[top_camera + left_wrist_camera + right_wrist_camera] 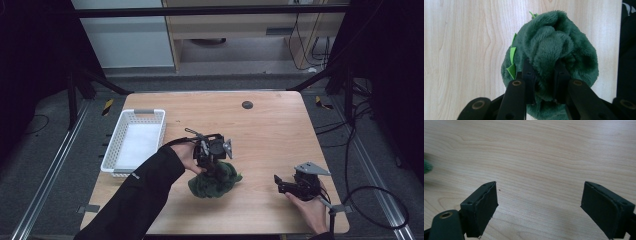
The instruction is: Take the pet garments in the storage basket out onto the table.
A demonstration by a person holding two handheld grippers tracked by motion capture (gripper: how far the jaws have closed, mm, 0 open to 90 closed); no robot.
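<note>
A dark green plush toy point(216, 179) with light green felt spikes lies bunched on the wooden table point(270, 130), near its front middle. My left gripper point(216, 167) points down into it from above. In the left gripper view its black jaws are shut on a fold of the plush toy point(554, 45), whose fabric bulges up between the pads point(528, 72). My right gripper point(278, 183) rests in a hand at the front right, apart from the toy. Its jaws stand wide open over bare wood, with nothing between the pads point(485, 203).
A white plastic basket point(134, 141) sits at the table's left edge, beside the left forearm. A small dark round disc point(247, 104) lies near the far edge. A tip of green plush point(427, 167) shows at the left border of the right gripper view.
</note>
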